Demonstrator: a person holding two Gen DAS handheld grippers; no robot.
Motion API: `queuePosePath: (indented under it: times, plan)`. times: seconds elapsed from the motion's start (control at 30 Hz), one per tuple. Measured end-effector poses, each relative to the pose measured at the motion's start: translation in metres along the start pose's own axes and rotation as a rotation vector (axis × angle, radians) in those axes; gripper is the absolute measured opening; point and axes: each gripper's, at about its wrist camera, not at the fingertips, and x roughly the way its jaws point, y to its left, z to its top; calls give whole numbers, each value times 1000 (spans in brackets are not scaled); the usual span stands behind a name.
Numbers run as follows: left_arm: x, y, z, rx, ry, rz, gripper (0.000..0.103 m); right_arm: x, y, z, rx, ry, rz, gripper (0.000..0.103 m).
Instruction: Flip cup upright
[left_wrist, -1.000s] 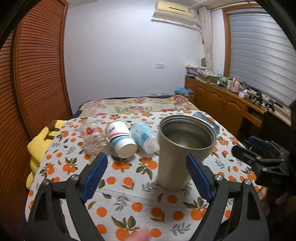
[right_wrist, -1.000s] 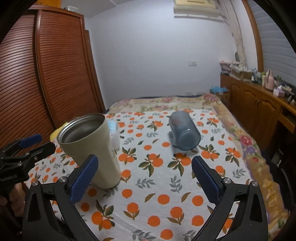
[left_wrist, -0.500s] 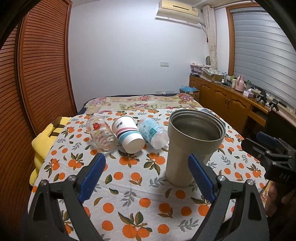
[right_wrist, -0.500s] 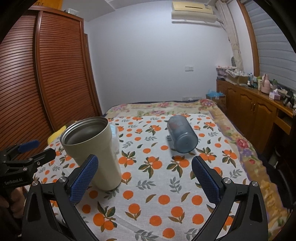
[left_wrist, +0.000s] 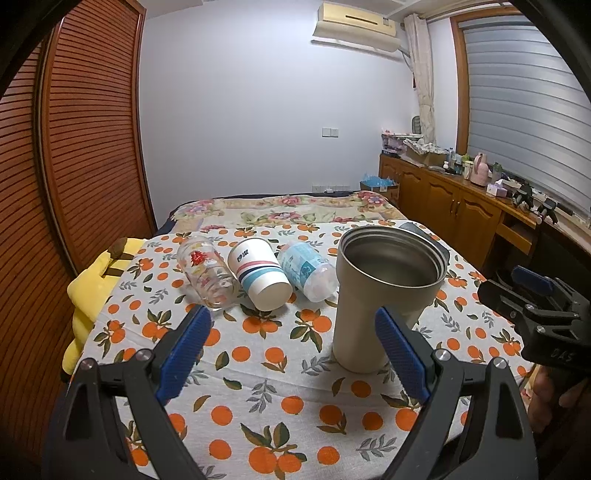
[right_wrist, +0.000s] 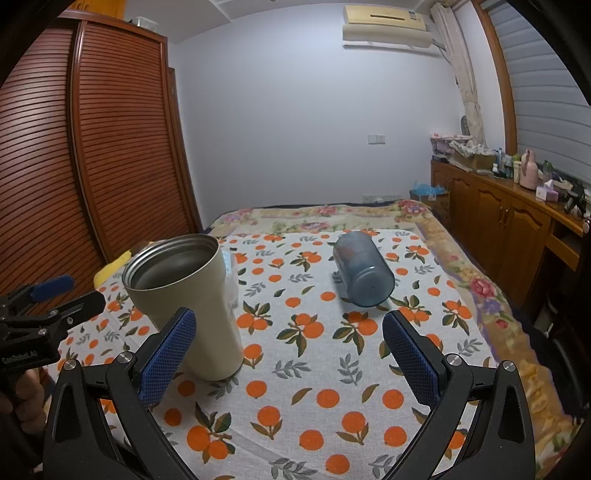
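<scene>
While both grippers, left (left_wrist: 291, 350) and right (right_wrist: 288, 354), hang wide open and empty, the beige tumbler (left_wrist: 384, 295) stands upright on the tablecloth (left_wrist: 258, 384), so I'd judge that flip done. Next, the blue cup (right_wrist: 362, 273) lying right of the tumbler wants a mid-body pinch, rolled slowly onto its base. Left of the tumbler lie three more: striped cup (left_wrist: 258, 273), glass (left_wrist: 205, 269), bottle (left_wrist: 306, 269).
</scene>
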Motion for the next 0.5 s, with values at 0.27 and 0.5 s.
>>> queuePosePath:
  times: [0.27,0.5]
  plan:
    - [-1,0,1,0,-2,-2,91,0,0,1,0,-1,-1,103]
    - [-4,-1,2,1,-6,-1,91,0,0,0,0,-1,-1,103]
